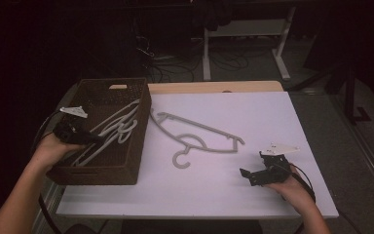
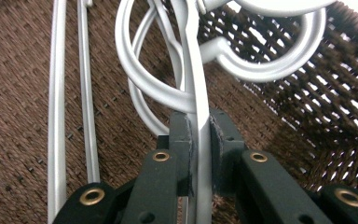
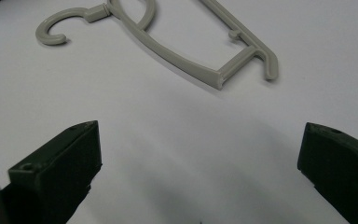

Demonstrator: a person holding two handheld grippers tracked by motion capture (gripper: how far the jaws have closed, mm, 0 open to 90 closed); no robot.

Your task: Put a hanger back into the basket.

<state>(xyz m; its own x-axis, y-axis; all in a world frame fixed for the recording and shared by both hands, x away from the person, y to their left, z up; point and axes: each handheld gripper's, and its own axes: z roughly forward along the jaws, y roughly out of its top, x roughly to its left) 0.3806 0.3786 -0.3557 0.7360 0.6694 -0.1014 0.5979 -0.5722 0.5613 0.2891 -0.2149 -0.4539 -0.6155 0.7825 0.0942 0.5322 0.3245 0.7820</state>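
I see the white table (image 1: pixel 253 190) taking up most of the high view, its top bare toward four o'clock. At about nine o'clock on it sits the brown woven basket (image 1: pixel 139 146), a deep rectangular bin with a handle slot in its far wall. Inside the basket lies a bundle of grey hangers (image 1: pixel 119 127), their bars running from seven o'clock toward one o'clock and their hooks tangled near the basket's right wall. One more grey hanger (image 1: pixel 199 141) lies flat on the table near the centre, just right of the basket, with its hook (image 1: pixel 181 160) pointing toward six o'clock.

My left gripper (image 1: pixel 93 138) reaches into the basket from eight o'clock. In the left gripper view its jaws are clamped on the thin edge of one hanger bar (image 2: pixel 199 140), with the looping hooks crossing just ahead and the weave of the basket floor (image 2: pixel 18 93) behind.

My right gripper (image 1: pixel 253 165) rests at four o'clock on the table, held in my right hand (image 1: pixel 292 187). Its jaws stand wide apart with nothing between them, and the loose hanger (image 3: pixel 186 60) lies ahead of them, well apart.
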